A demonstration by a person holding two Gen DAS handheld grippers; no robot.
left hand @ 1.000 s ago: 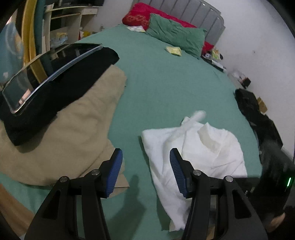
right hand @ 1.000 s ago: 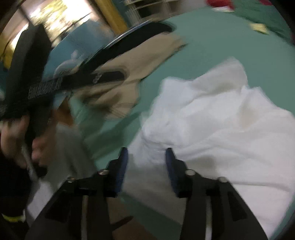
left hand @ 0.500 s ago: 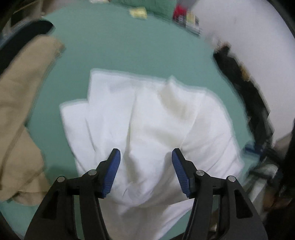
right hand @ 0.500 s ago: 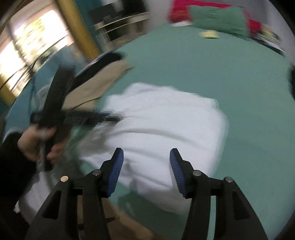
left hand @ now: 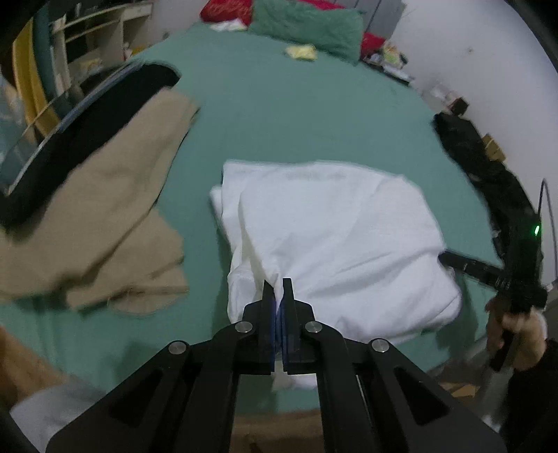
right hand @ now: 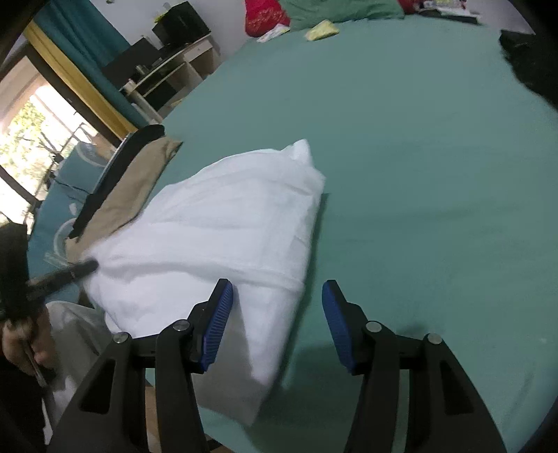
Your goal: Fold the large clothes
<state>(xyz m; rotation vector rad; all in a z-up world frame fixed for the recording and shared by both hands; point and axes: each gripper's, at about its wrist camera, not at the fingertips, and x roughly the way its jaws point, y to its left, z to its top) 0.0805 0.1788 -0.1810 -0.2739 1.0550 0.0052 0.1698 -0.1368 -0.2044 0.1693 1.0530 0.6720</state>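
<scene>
A white garment [left hand: 334, 240] lies folded into a rough rectangle on the green bed sheet [left hand: 307, 115]. My left gripper [left hand: 278, 284] is shut at the garment's near left edge, pinching a fold of the white cloth. In the right wrist view the same white garment [right hand: 223, 237] lies left of centre. My right gripper [right hand: 275, 296] is open and empty, its left finger over the garment's near right edge and its right finger over bare sheet. The right gripper also shows in the left wrist view [left hand: 450, 259], touching the garment's right edge.
A beige garment [left hand: 104, 216] and a black garment [left hand: 87, 132] lie to the left on the bed. A dark heap [left hand: 488, 174] lies along the right edge. Green and red pillows [left hand: 310, 24] are at the head. Shelves [left hand: 101, 38] stand beyond the left side.
My left gripper has closed on the near edge of the white garment. The garment now lies flatter and more squared. My right gripper has swung to the garment's right side.
</scene>
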